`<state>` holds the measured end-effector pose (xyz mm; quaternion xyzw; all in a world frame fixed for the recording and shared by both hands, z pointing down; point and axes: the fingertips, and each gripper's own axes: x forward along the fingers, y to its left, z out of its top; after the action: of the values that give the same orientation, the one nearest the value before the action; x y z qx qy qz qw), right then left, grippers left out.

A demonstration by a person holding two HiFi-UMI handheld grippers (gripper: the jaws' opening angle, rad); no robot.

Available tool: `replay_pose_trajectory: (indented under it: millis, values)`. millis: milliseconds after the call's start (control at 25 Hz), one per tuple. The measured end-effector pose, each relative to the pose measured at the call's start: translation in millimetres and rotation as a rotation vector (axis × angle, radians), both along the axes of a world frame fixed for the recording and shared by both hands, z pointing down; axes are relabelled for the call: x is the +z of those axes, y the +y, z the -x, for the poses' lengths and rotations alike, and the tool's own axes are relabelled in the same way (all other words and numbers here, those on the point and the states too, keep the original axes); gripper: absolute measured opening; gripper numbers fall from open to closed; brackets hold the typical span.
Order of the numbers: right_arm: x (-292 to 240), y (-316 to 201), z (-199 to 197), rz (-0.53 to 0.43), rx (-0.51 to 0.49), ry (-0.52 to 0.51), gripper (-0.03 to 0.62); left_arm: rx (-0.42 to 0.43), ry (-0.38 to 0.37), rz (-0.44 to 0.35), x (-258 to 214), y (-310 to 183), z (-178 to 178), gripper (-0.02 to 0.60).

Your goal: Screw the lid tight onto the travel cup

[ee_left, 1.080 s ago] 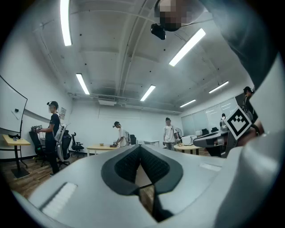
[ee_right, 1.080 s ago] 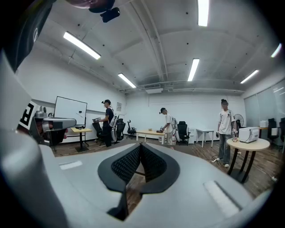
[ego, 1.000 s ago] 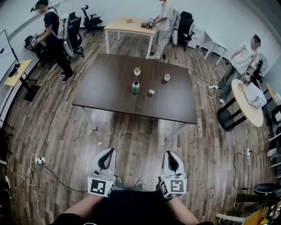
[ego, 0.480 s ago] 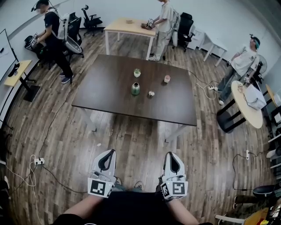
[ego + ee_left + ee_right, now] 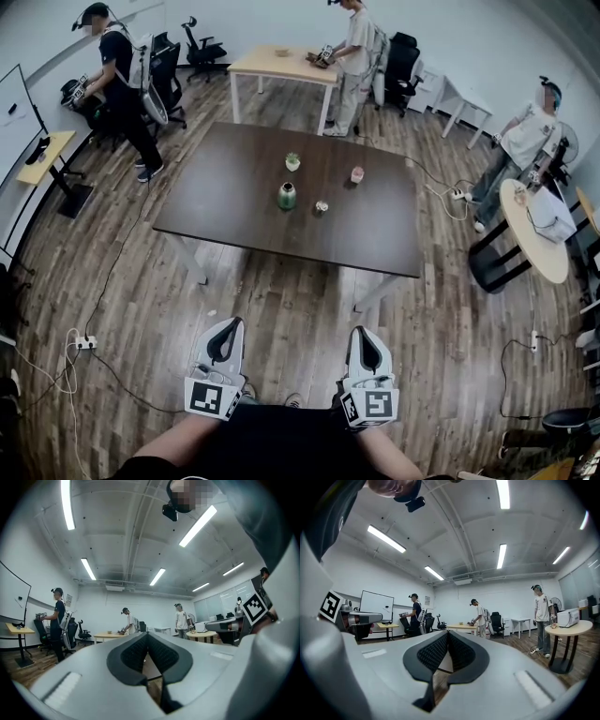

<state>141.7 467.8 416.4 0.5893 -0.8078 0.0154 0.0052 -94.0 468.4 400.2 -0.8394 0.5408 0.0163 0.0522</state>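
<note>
You stand well back from the dark table [image 5: 225, 202], so the step in hand is the approach, not the screwing. Both tongs are pressed together with nothing in them: the left gripper [image 5: 228, 330] and the right gripper [image 5: 365, 336] hang low, close to your body, pointing at the floor ahead. The travel cup [image 5: 287, 196] looks to be the dark green vessel standing upright near the table's middle. The small round piece [image 5: 322, 206] just to its right is probably the lid, though it is too small to be sure. A pink pot [image 5: 357, 174] and a pale pot [image 5: 292, 161] stand farther back, apart from both.

Walk up square to the near edge so that cup and lid sit between your two hands. Open the jaws only once you are close. Plan on one gripper steadying the cup's body and the other taking the lid by its rim — held level, so the thread can catch.

Against the earlier frames, the table and its things sit slightly lower in the head view. The person at the right has shifted, and your grippers are where they were.
</note>
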Motion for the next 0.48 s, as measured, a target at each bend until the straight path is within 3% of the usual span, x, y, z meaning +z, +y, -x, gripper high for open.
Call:
replay_pose_trajectory:
  millis: [280,480]
  values:
    - [9,-35,-38,-0.006,-0.026,-0.043,0.009,-0.037,-0.020,-0.014,-2,-33,-31,-0.002]
    - [19,-83,-42,-0.007,-0.032,-0.034,0.009,-0.033,-0.005,-0.028,0,-89,-34,-0.002]
